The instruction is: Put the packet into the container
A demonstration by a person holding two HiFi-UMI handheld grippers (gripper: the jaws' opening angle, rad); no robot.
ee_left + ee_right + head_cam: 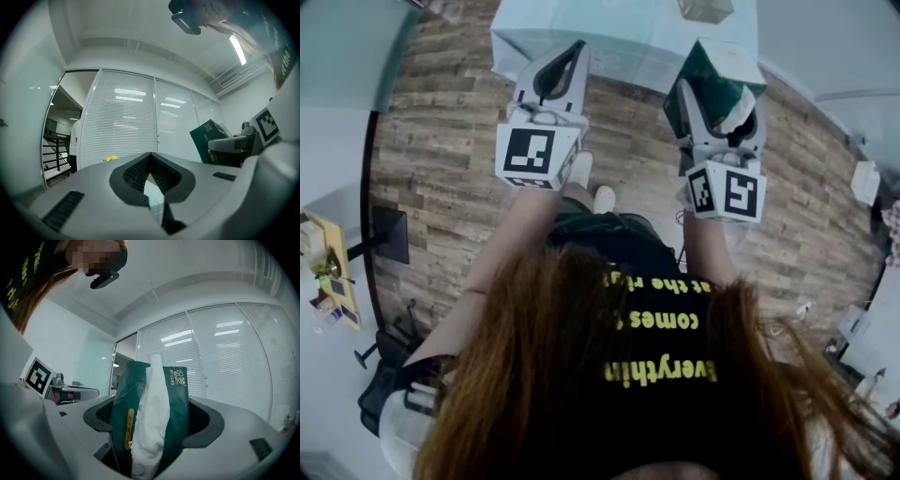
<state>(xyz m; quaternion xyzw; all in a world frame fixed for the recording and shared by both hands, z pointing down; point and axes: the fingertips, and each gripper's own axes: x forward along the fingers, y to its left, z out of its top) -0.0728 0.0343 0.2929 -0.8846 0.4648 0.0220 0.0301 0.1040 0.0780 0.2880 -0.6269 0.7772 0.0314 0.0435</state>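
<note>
Both grippers are held up and point into the room. The green tissue packet point(174, 404), with white tissue bulging from its slit, stands upright between the jaws of my right gripper point(152, 425), which is shut on it. In the head view the packet point(712, 70) sticks out of the right gripper point(722, 101) above the wooden floor. My left gripper point(578, 49) is shut, tips touching, with nothing held; its own view shows the jaws of the left gripper point(150, 155) meeting in front of a blind-covered glass wall. From there the packet point(208, 137) shows at the right. I cannot make out a container for certain.
A pale table point(628, 42) lies ahead at the top of the head view, with a small box-like thing point(705, 9) at its far edge. A person point(75, 140) stands by a doorway and stair rail at the left. A dark chair base point(389, 234) stands on the floor at left.
</note>
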